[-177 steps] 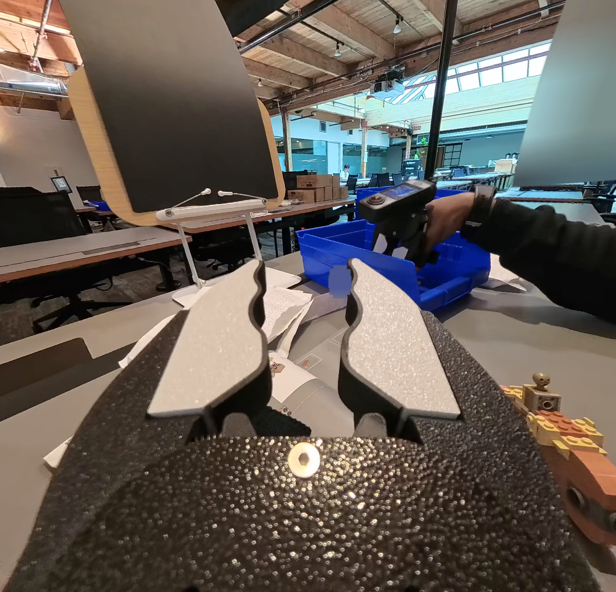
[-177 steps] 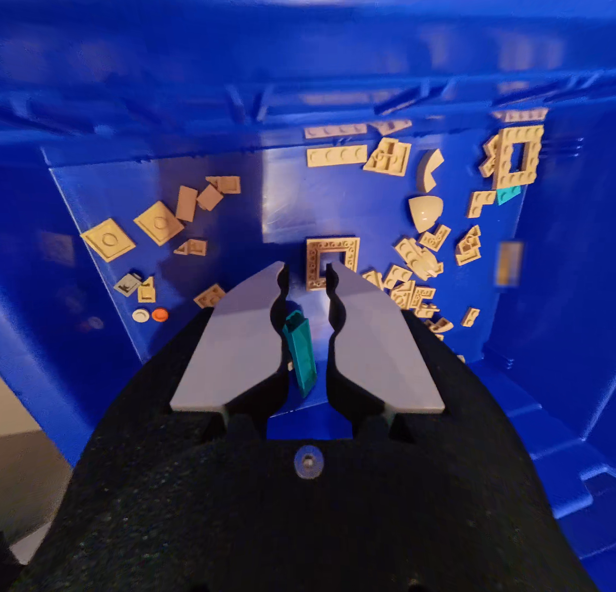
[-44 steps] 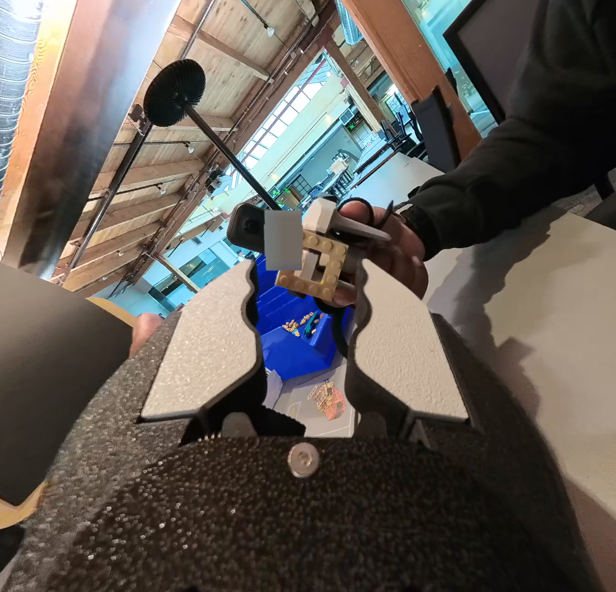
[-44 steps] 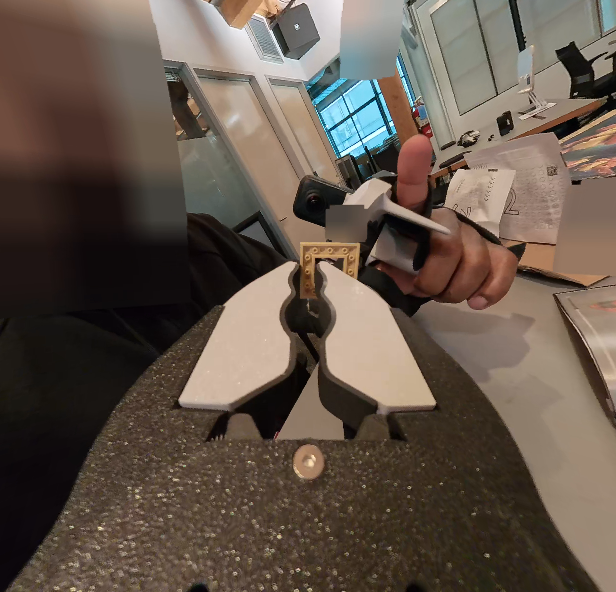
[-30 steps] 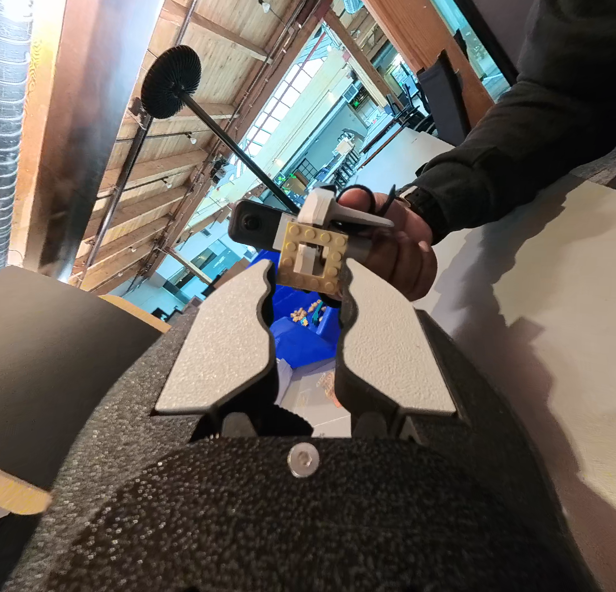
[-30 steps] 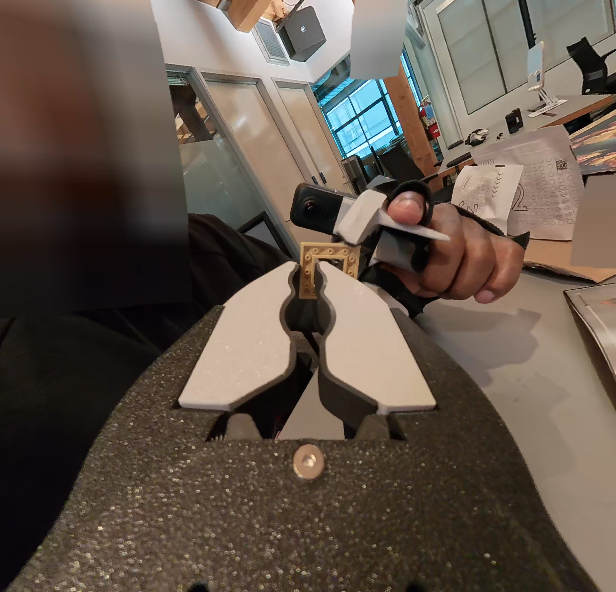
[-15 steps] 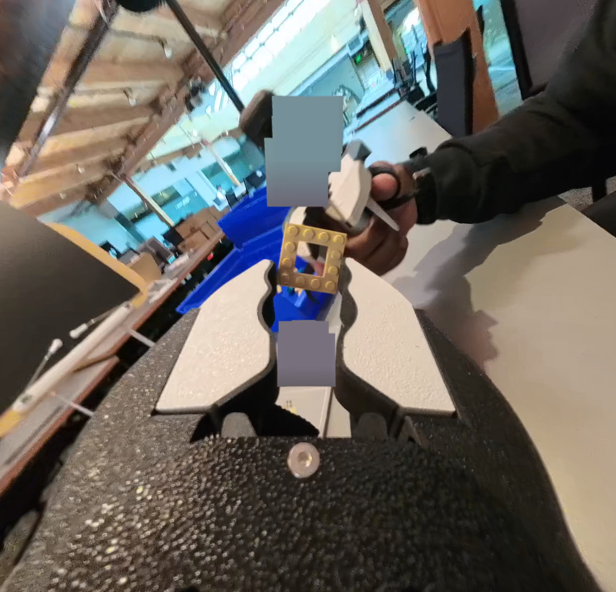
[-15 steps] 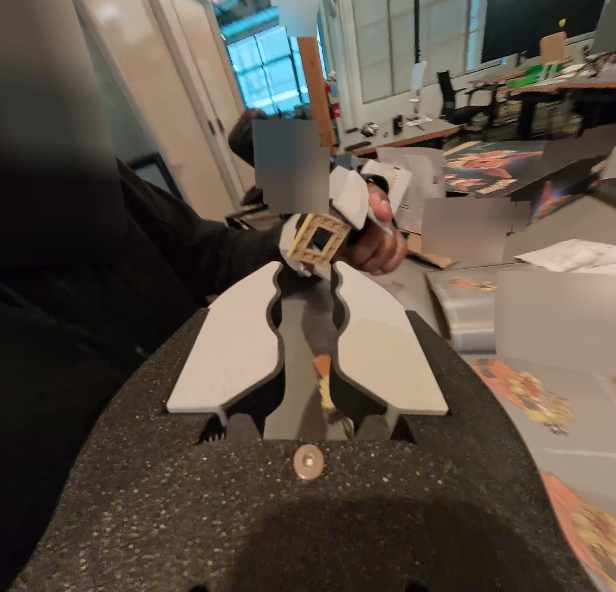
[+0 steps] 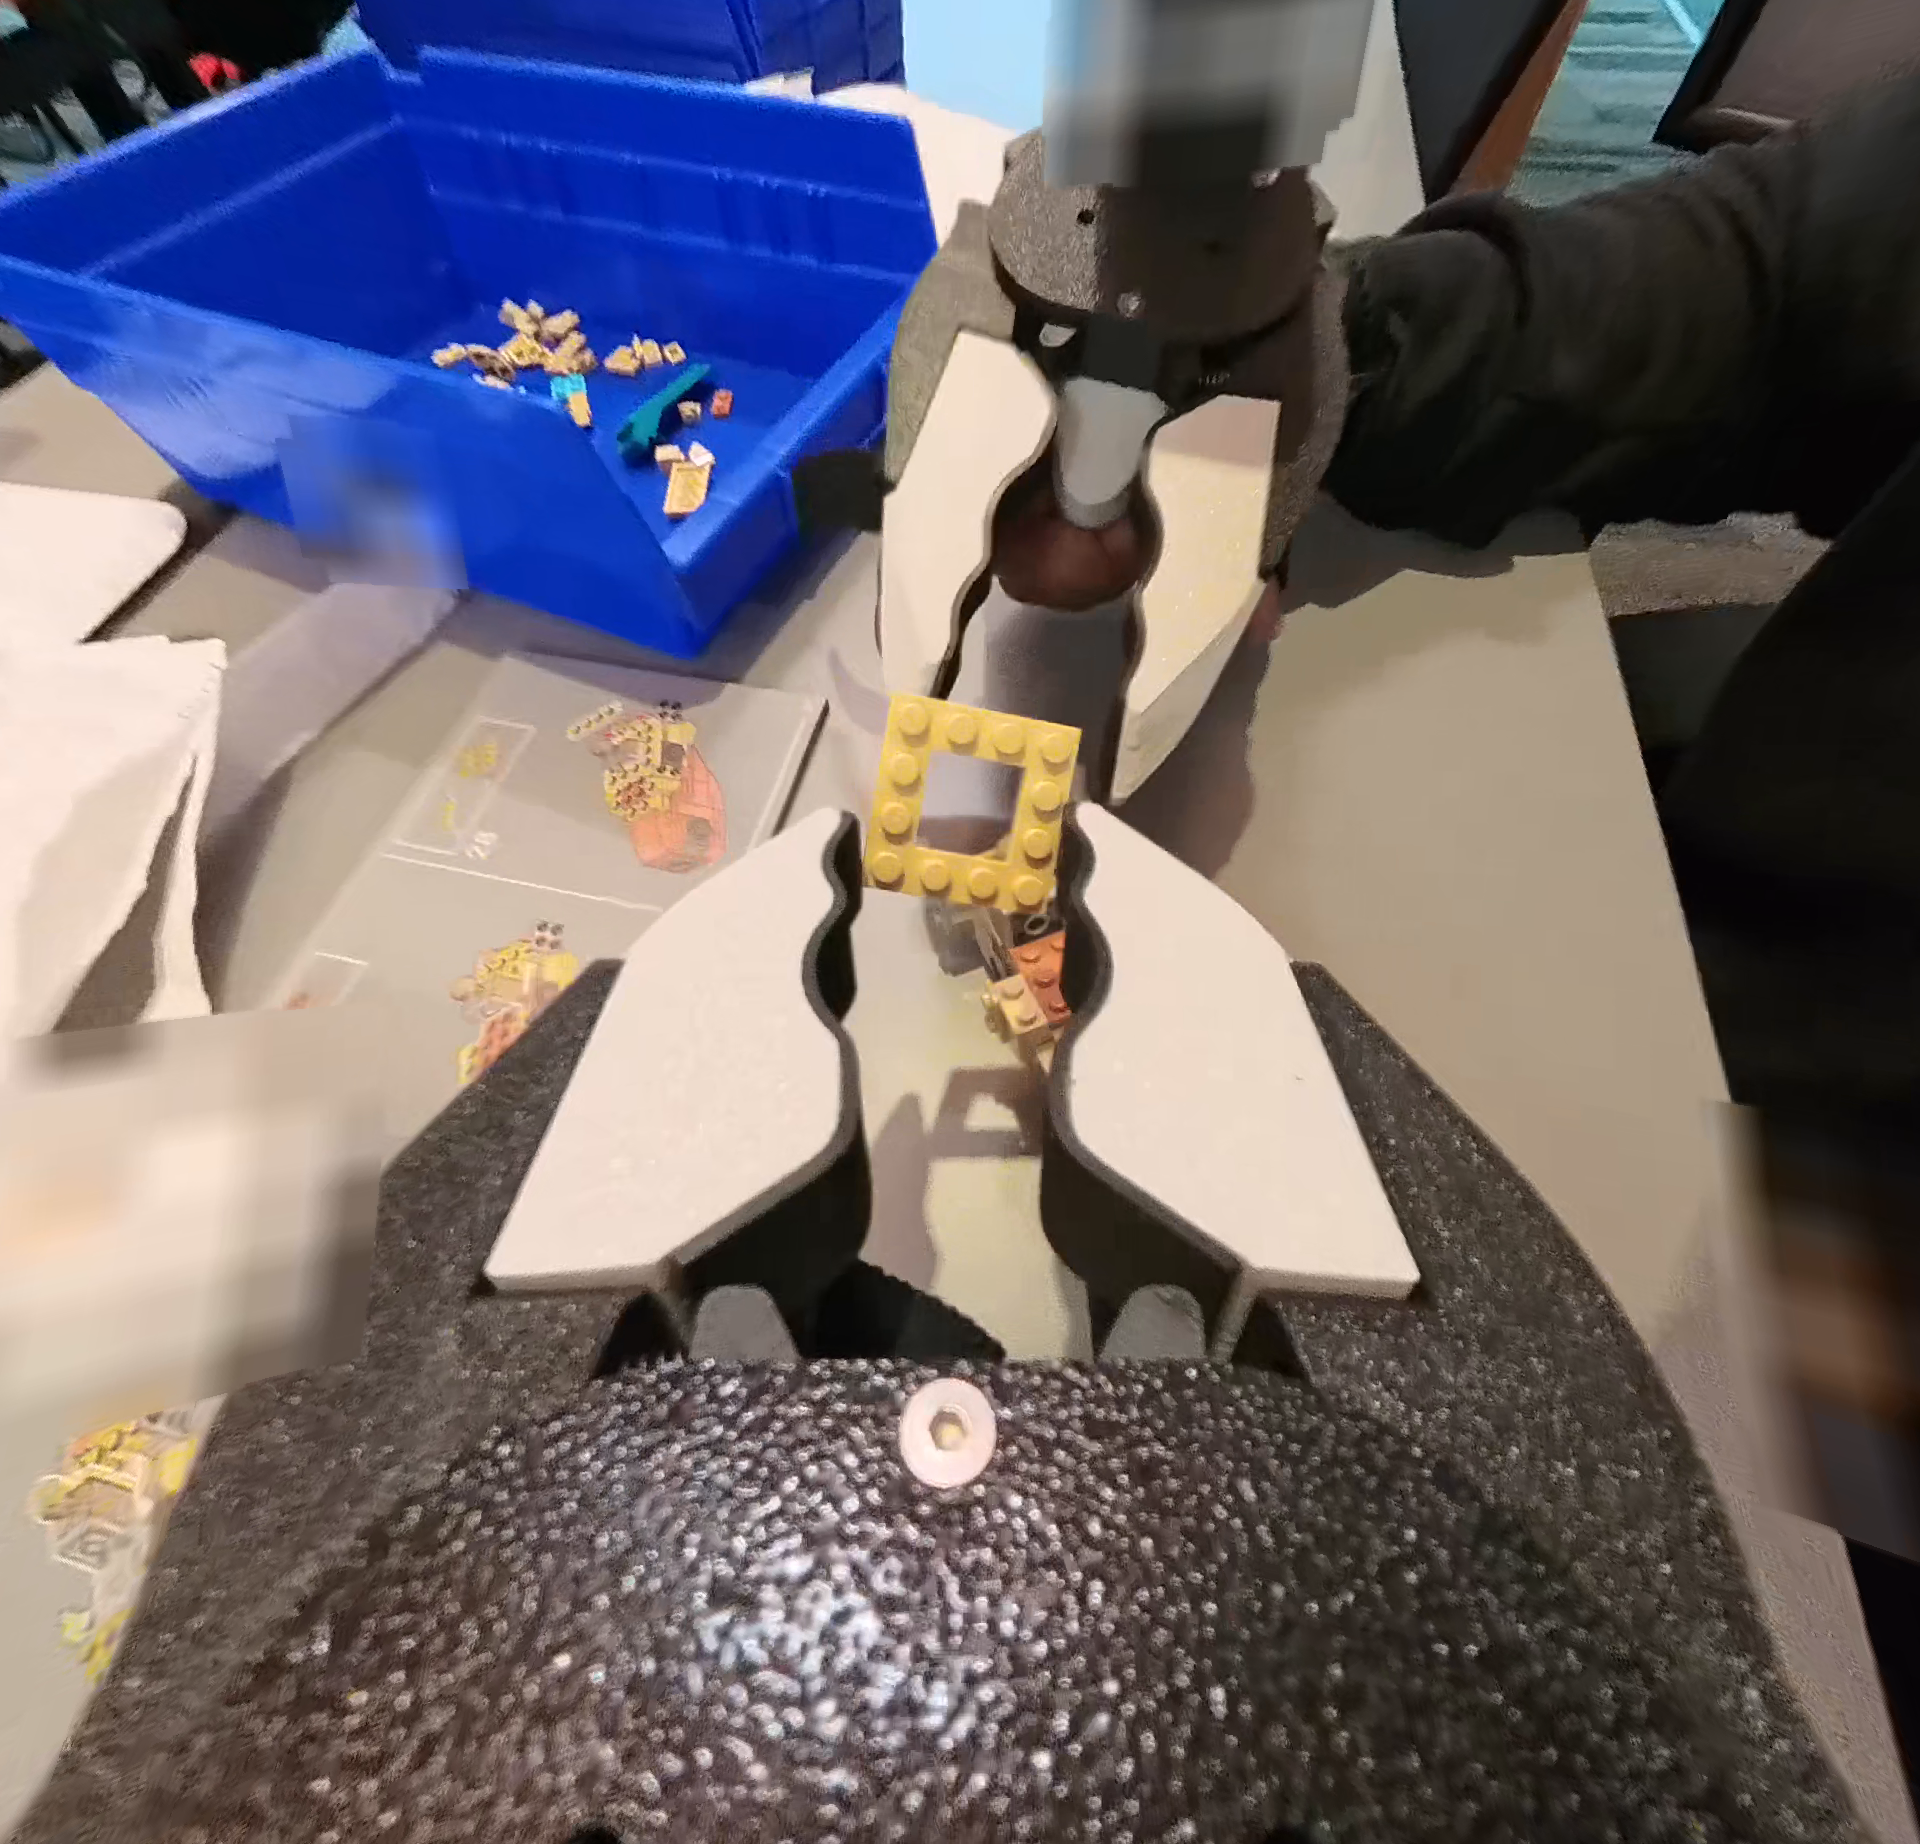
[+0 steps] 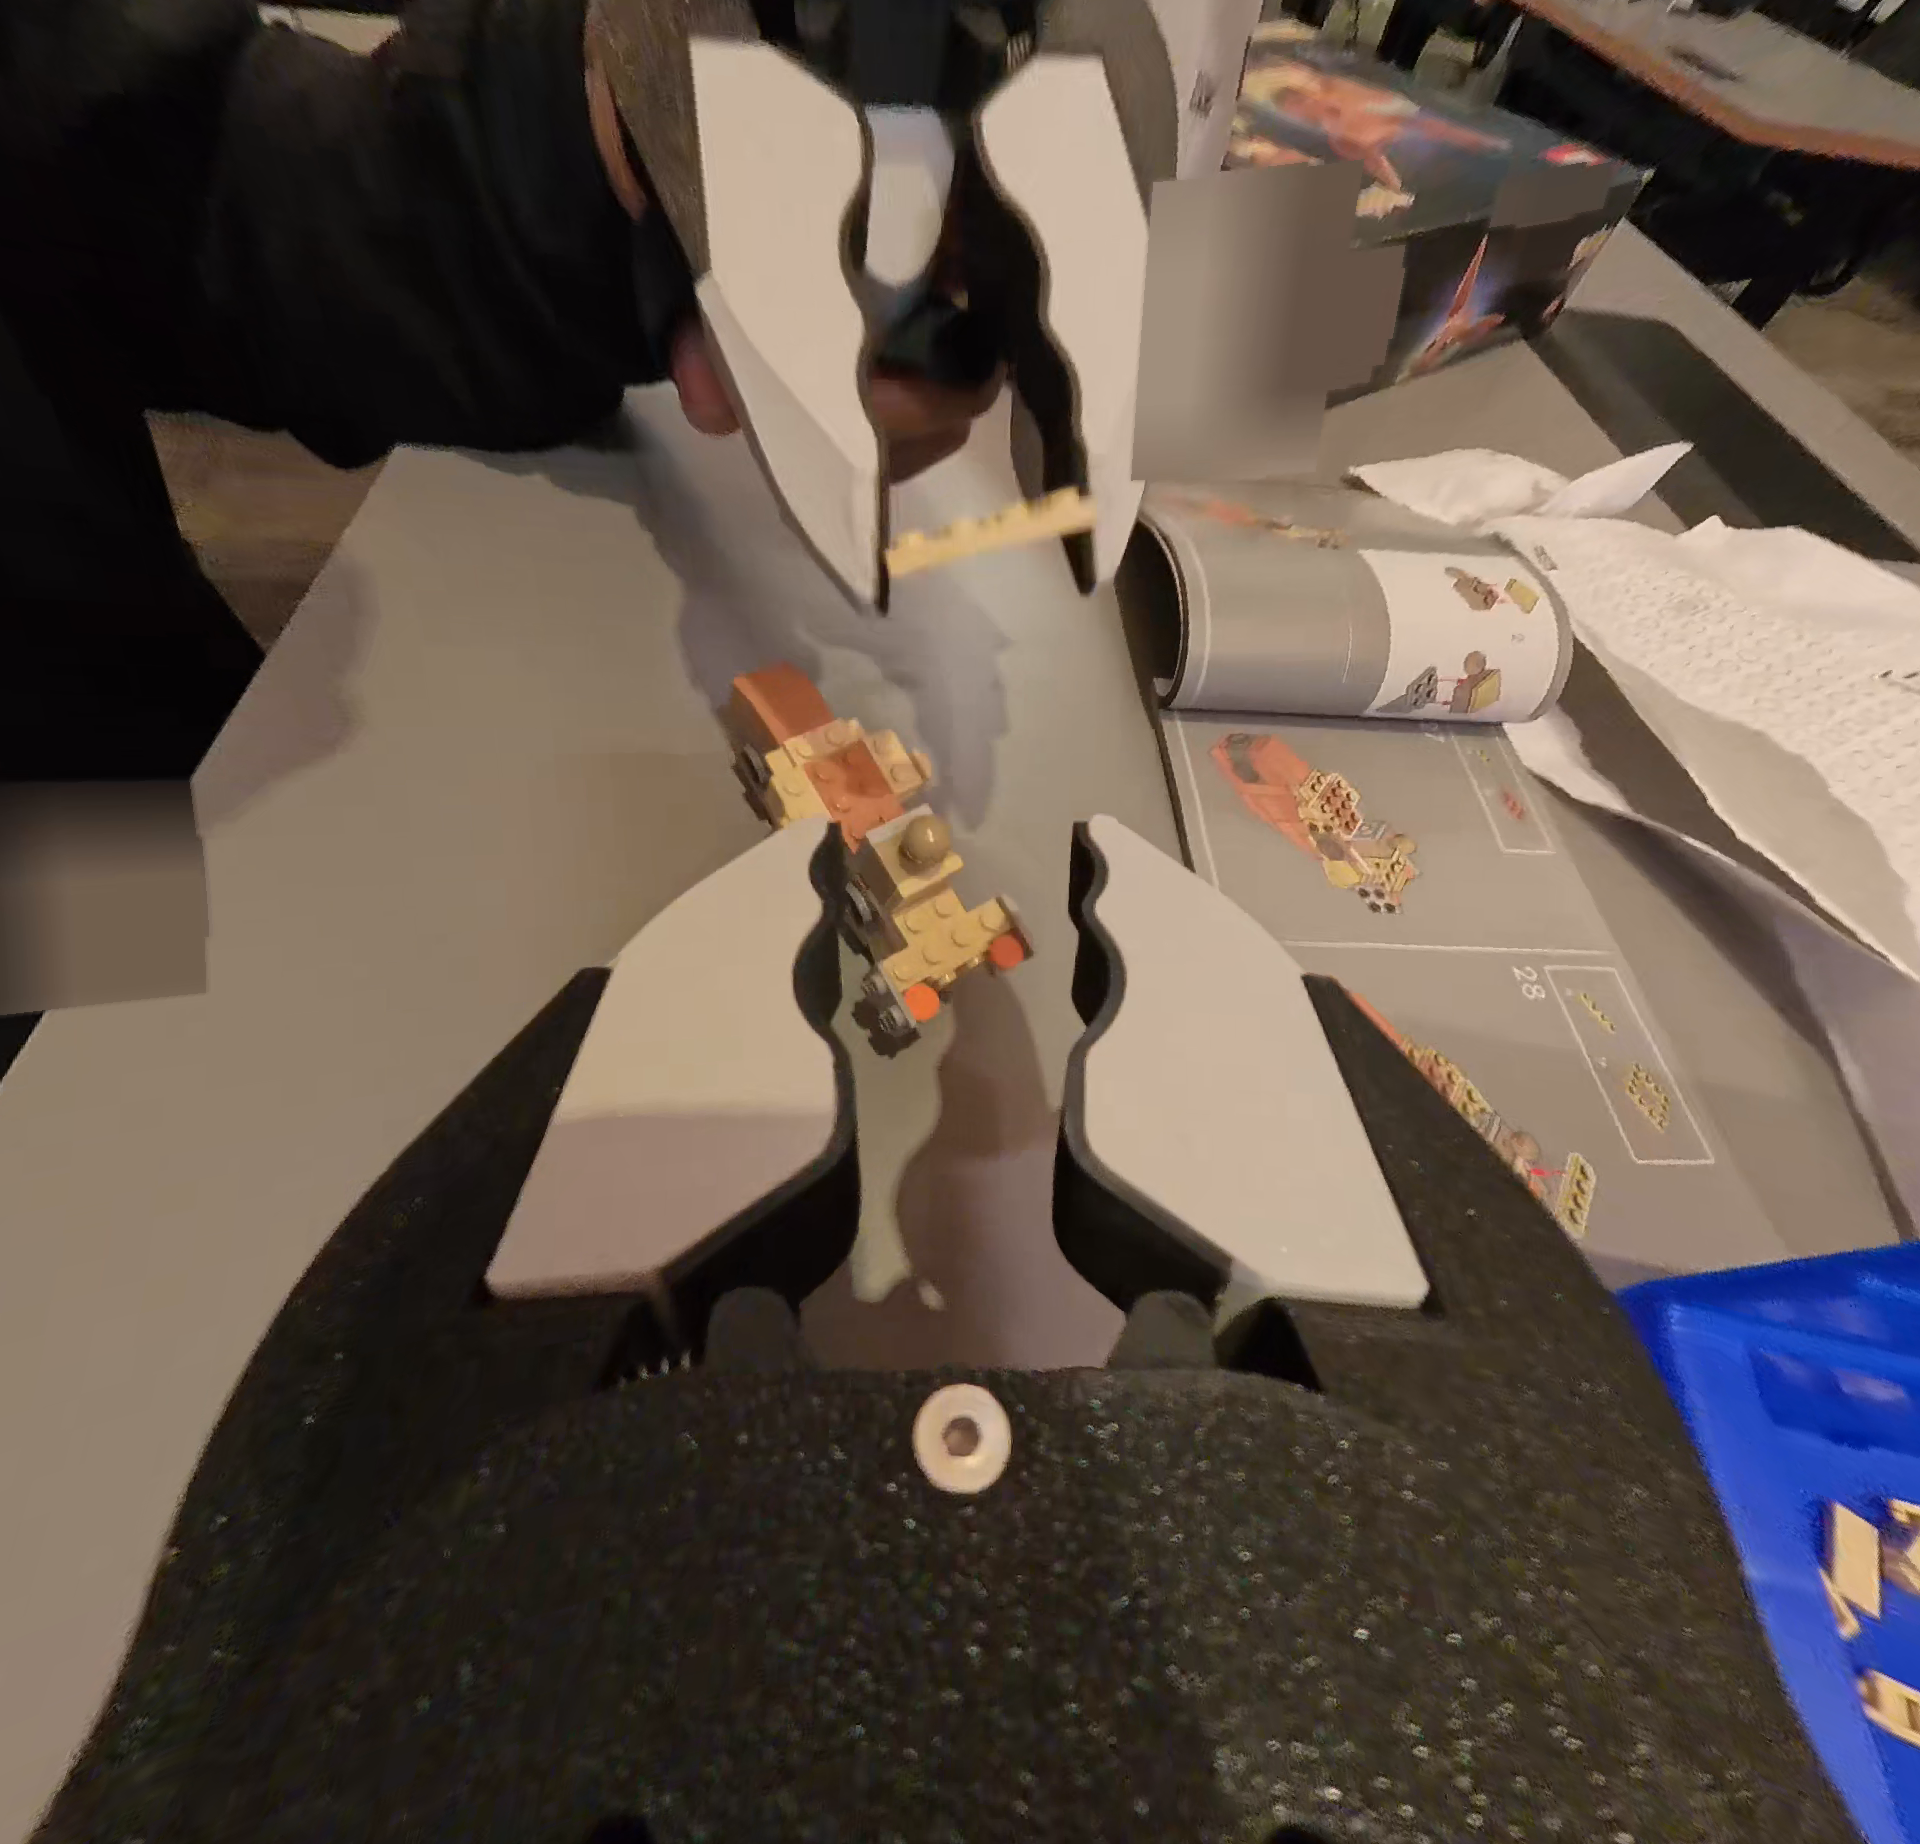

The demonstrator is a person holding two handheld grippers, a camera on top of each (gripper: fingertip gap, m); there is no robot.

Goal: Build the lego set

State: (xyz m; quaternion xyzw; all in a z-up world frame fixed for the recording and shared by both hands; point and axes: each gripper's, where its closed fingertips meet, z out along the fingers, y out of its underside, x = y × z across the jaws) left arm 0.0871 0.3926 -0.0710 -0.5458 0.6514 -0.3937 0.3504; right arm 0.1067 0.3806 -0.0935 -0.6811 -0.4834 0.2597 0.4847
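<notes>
My left gripper (image 9: 961,828) is shut on a tan square frame plate (image 9: 971,818), held by its two side edges above the table. From the right wrist view that plate (image 10: 987,537) shows edge-on between the left gripper's fingers (image 10: 810,423). A part-built tan and orange-brown model (image 10: 852,786) lies on the grey table, just below the plate (image 9: 1029,973). My right gripper (image 10: 956,838) is open and empty, with the model by its left fingertip. It faces the left gripper from the far side (image 9: 1029,682).
A blue bin (image 9: 312,236) with several loose pieces stands far left; its corner shows in the right wrist view (image 10: 1818,1431). An open instruction booklet (image 10: 1455,859) lies beside the model. White paper bags (image 10: 1714,651) and the set's box (image 10: 1455,236) lie beyond. The grippers' ends are close to 4 centimeters from one another.
Both grippers tipped from pointing up to pointing down at the table. The right gripper let go of the frame plate and opened. The left gripper kept the plate.
</notes>
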